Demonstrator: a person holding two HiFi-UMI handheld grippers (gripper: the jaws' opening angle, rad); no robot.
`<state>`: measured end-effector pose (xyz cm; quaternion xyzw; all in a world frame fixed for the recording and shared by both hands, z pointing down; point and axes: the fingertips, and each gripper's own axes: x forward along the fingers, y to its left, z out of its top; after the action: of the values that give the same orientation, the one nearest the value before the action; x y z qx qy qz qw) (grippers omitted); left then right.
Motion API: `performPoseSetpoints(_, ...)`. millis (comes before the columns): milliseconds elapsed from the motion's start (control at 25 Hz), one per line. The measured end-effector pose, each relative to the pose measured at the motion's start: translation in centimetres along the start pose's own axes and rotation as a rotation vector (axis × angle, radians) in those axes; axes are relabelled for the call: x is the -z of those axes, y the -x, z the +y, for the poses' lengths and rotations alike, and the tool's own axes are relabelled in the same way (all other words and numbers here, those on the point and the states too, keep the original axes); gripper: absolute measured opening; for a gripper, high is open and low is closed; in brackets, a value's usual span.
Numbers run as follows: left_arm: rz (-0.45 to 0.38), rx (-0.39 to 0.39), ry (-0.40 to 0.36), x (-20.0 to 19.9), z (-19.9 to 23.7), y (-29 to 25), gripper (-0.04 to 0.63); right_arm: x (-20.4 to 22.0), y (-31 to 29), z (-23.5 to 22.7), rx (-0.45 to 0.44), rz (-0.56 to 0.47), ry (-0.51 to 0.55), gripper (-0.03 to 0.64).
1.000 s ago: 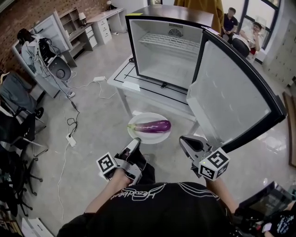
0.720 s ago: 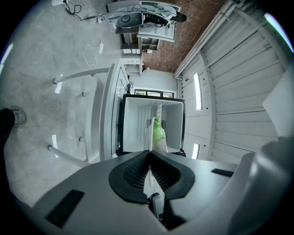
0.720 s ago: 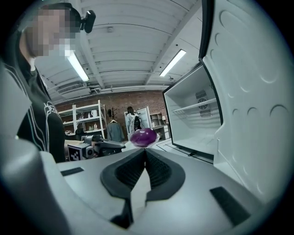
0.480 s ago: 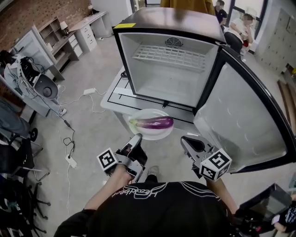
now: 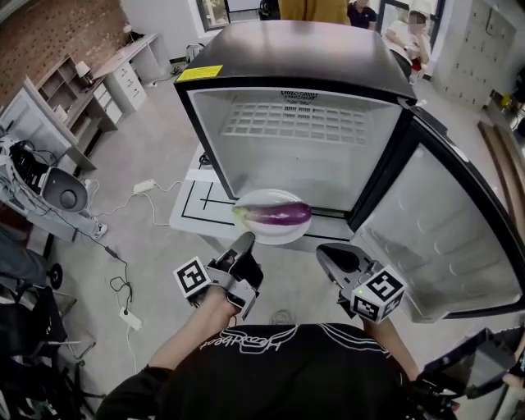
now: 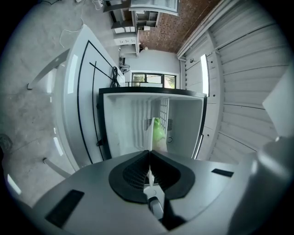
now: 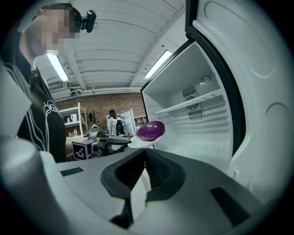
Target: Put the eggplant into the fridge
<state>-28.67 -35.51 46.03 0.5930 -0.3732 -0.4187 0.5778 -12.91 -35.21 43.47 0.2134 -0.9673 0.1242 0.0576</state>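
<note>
A purple eggplant (image 5: 279, 215) with a green stem lies on a white plate (image 5: 259, 198). My left gripper (image 5: 244, 240) is shut on the plate's near rim and holds it level at the front lip of the open fridge (image 5: 303, 156). In the left gripper view the plate (image 6: 149, 133) shows edge-on between the jaws of that gripper (image 6: 149, 153), with the green stem (image 6: 157, 131) beyond. My right gripper (image 5: 328, 253) hangs to the right of the plate, shut and empty. Its own view shows the eggplant (image 7: 150, 130) off to the left of the right gripper (image 7: 145, 153).
The fridge door (image 5: 443, 238) stands wide open on the right. A wire shelf (image 5: 303, 123) spans the upper part of the white interior. The fridge stands on a low white table (image 5: 193, 209). Cables (image 5: 131, 287) trail on the floor at left; people sit at the back (image 5: 410, 25).
Both grippers and the plate with the eggplant have moved forward to the fridge, which now fills more of the head view. The grip on the plate is unchanged.
</note>
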Motion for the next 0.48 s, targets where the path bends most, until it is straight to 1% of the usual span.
performPoseSetpoints(120,0.024,-0.007,-0.004,-1.3,0.3,-2.0,0.017,0.0,-1.2,-0.6,0.008,0.009,0.000,0.008)
performPoseSetpoints(240,0.047,-0.017,-0.017,-2.3,0.9,-4.2,0.017,0.2,-2.1,-1.5,0.036,0.003,-0.005,0.008)
performPoseSetpoints(360,0.079,-0.026,-0.031,-2.9,1.5,-6.7,0.017,0.7,-2.7,-2.0,0.047,0.021,0.005,0.008)
performPoseSetpoints(480,0.092,-0.036,-0.024,-3.5,2.0,-8.7,0.017,1.4,-3.2,-2.3,0.049,0.044,-0.007,0.008)
